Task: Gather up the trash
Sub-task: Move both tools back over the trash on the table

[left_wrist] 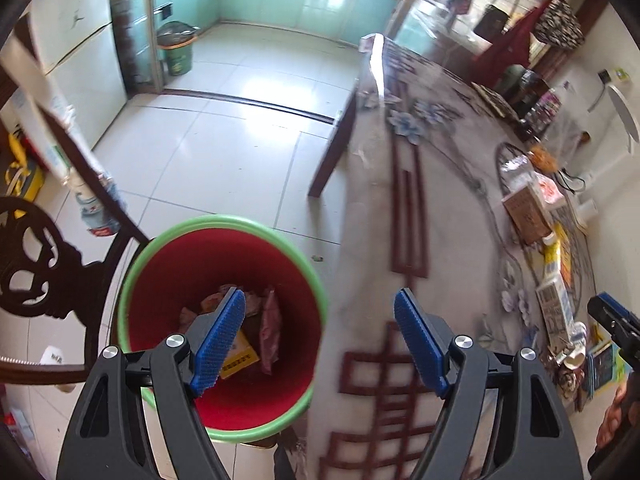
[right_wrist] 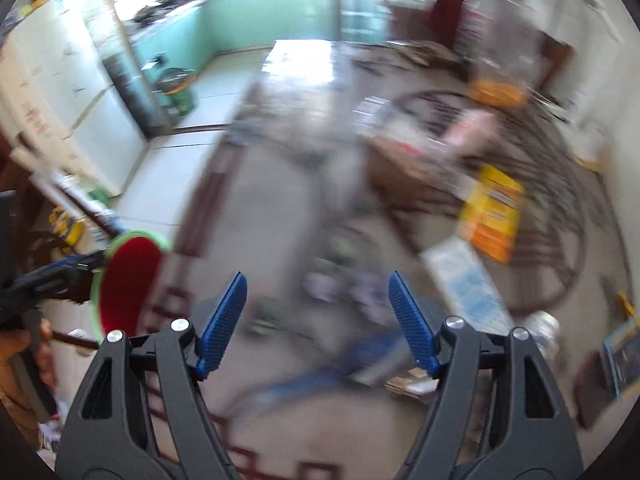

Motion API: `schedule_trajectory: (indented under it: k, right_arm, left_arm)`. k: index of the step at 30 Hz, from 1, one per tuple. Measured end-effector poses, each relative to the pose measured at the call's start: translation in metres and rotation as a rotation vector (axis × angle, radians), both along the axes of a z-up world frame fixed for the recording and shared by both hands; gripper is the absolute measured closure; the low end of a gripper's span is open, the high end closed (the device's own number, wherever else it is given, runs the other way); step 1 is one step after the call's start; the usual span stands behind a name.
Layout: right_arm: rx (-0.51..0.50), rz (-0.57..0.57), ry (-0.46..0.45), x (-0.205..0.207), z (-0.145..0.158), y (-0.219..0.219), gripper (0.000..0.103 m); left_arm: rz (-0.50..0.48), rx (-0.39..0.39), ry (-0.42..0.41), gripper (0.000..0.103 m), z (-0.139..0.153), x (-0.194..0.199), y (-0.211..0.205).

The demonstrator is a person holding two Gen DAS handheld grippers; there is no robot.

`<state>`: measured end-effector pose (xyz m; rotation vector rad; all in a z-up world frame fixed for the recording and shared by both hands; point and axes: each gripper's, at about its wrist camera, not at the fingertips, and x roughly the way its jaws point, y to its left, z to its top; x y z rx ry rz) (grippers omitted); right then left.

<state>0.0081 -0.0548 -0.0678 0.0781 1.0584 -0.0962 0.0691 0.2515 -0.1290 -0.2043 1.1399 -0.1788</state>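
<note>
A red bin with a green rim [left_wrist: 224, 224] stands on the floor beside the table and holds crumpled wrappers [left_wrist: 270, 328] and a yellow box [left_wrist: 240, 354]. My left gripper [left_wrist: 320, 300] is open and empty, one finger over the bin and the other over the patterned tablecloth [left_wrist: 452, 240]. Cartons and boxes [left_wrist: 554, 304] lie at the table's right side. The right wrist view is smeared by motion. There my right gripper [right_wrist: 317, 282] is open and empty above the table, near a white-and-blue carton [right_wrist: 468, 284] and a yellow-orange packet [right_wrist: 494, 212]. The bin [right_wrist: 132, 280] shows at the left.
A dark carved chair [left_wrist: 40, 272] stands close to the left of the bin. Tiled floor [left_wrist: 224, 128] runs back to a kitchen with a green bin [left_wrist: 178, 50] and a fridge [left_wrist: 80, 40]. A brown box [left_wrist: 526, 210] and other clutter fill the table's far right.
</note>
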Motion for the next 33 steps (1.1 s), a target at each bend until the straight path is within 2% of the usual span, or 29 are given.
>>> schedule_trajectory:
  k: [2,6,9,12,17,21,29,33]
  right_arm:
    - [-0.048,-0.121,0.034,-0.026,-0.003,-0.044,0.032]
    - [-0.089,-0.306,0.109,-0.071,-0.016,-0.106,0.031]
    - [-0.058,-0.401,0.143,-0.101,-0.027,-0.133,0.023]
    - [-0.006,-0.437,0.179,-0.116,-0.042,-0.151,0.022]
    - [0.003,-0.4,0.257,-0.118,-0.069,-0.16,0.022]
    - [-0.022,-0.334,0.318,-0.104,-0.086,-0.174,0.024]
    - [-0.012,-0.171,0.273,-0.072,-0.086,-0.211,0.04]
    - [-0.019,-0.115,0.222,-0.05,-0.081,-0.228,0.041]
  left_arm:
    - [-0.027,-0.002,-0.006,0.03,0.0,0.001,-0.01]
    - [-0.094,-0.01,0.005,0.03,0.0,0.005,-0.037]
    - [-0.136,-0.01,-0.003,0.03,0.002,0.006,-0.058]
    - [-0.163,-0.019,-0.006,0.03,0.005,0.005,-0.079]
    - [-0.19,-0.008,-0.035,0.03,0.015,-0.006,-0.11]
    - [-0.186,-0.002,-0.05,0.029,0.021,-0.02,-0.136]
    - [-0.245,0.013,-0.047,0.029,0.017,-0.053,-0.219]
    - [-0.321,0.029,-0.053,0.029,0.014,-0.069,-0.264]
